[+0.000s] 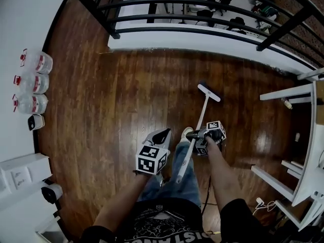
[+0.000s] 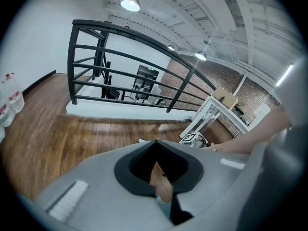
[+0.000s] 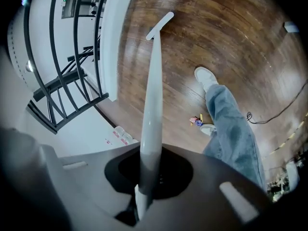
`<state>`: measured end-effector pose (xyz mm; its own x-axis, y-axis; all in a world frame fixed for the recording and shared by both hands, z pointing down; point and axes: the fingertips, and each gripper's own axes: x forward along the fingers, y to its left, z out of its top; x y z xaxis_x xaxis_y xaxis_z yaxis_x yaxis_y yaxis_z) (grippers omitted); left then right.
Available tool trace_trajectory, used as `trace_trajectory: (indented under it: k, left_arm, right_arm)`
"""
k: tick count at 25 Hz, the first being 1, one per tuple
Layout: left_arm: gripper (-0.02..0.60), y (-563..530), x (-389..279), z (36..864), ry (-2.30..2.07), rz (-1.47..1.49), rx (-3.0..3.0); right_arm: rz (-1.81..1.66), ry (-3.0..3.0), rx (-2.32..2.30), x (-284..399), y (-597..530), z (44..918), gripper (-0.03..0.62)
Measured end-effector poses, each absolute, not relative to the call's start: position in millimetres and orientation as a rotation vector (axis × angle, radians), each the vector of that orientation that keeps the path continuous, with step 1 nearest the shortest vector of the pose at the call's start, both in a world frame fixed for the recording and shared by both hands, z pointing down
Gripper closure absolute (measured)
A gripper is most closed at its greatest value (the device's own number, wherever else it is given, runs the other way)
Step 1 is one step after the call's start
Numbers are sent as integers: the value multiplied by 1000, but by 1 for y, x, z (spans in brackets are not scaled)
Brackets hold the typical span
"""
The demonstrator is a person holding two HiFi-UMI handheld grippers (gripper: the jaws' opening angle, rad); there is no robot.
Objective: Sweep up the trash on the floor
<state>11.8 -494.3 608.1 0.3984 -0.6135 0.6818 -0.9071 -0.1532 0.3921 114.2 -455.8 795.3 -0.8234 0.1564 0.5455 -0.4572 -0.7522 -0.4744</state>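
Note:
My right gripper [image 1: 196,134] is shut on the white handle of a broom [image 1: 201,116] about halfway up. The flat broom head [image 1: 208,92] rests on the wood floor ahead of me. In the right gripper view the handle [image 3: 152,100] runs from the jaws [image 3: 144,179] to the head [image 3: 160,25]. A few small colourful scraps of trash [image 3: 196,121] lie beside one shoe [image 3: 208,129]; the head view hides them. My left gripper [image 1: 162,134] hovers above my legs, shut with nothing in it [image 2: 161,179]; a thin gap shows floor.
A black railing [image 1: 167,4] on a white ledge [image 1: 202,42] bounds the floor ahead. Water bottles [image 1: 35,80] line the left wall, with white boxes [image 1: 20,173] below them. White table legs [image 1: 286,92] stand at right. A black cable [image 1: 206,194] and plug [image 1: 260,203] lie near my feet.

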Motion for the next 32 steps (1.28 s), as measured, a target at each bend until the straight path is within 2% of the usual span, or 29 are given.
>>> trace_trajectory:
  k: [15,21,32]
  left_arm:
    - [577,-305,-96,626,-1364,428,1793]
    - [577,-263,-102,619,-1377,430,1753]
    - [577,-204,-72,606,-1490,370,1636]
  right_arm:
    - [2500,-906,681,33,-280,802,594]
    - [2504,-876,640,18,-229,782,594]
    - [2459,-825,466,21,-132,762,594]
